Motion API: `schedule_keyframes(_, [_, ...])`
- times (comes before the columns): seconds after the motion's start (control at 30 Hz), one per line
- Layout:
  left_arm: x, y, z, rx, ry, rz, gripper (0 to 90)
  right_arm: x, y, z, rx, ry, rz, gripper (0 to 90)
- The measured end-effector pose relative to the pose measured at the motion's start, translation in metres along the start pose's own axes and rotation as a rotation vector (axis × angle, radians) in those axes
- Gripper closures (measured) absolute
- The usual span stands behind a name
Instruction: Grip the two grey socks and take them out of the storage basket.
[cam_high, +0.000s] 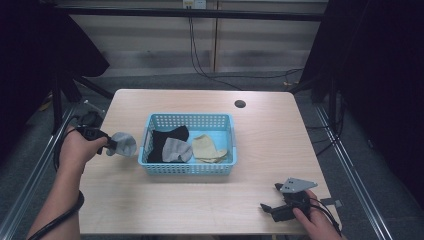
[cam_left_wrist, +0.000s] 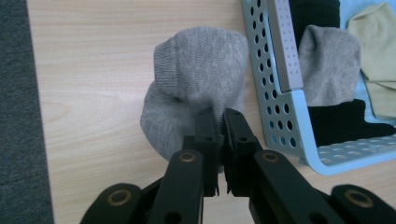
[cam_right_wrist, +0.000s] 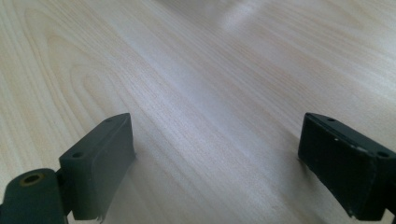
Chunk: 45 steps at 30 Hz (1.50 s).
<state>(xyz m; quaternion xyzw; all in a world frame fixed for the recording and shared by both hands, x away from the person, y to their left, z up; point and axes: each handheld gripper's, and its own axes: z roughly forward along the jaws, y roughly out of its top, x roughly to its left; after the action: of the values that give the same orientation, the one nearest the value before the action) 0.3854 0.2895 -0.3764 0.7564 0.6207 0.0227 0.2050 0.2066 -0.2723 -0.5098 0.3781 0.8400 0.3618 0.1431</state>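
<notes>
A grey sock (cam_high: 124, 143) (cam_left_wrist: 196, 88) hangs just left of the blue basket (cam_high: 150, 167) (cam_left_wrist: 285, 93), pinched by my left gripper (cam_high: 111, 145) (cam_left_wrist: 218, 122), which is shut on it above the table. Inside the basket lie a black sock (cam_high: 167, 137) (cam_left_wrist: 341, 121), a second grey sock (cam_high: 176, 149) (cam_left_wrist: 329, 65) and a beige sock (cam_high: 209, 148) (cam_left_wrist: 376, 28). My right gripper (cam_high: 270, 197) (cam_right_wrist: 215, 154) sits low over bare wood near the table's front right, jaws wide apart with nothing between them.
The light wooden table (cam_high: 270, 135) has a round cable hole (cam_high: 240, 104) at the back. Grey floor and metal rails (cam_high: 45, 160) flank the table. Cables run along the floor behind the table.
</notes>
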Motion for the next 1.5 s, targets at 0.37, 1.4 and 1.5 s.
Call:
schedule_keyframes(0.37, [-0.011, 0.004, 0.003, -0.040, 0.048, 0.054, 59.1, 0.000, 0.000, 0.000, -0.001, 0.000, -0.002, 10.2])
schedule_keyframes(1.4, [-0.096, 0.032, 0.036, -0.077, -0.073, 0.205, 39.4, 0.000, 0.000, 0.000, -0.003, 0.000, -0.005, 10.2])
schedule_keyframes(1.5, [-0.101, 0.032, 0.042, -0.077, -0.080, 0.207, 37.3, 0.000, 0.000, 0.000, -0.003, -0.001, -0.004, 10.2])
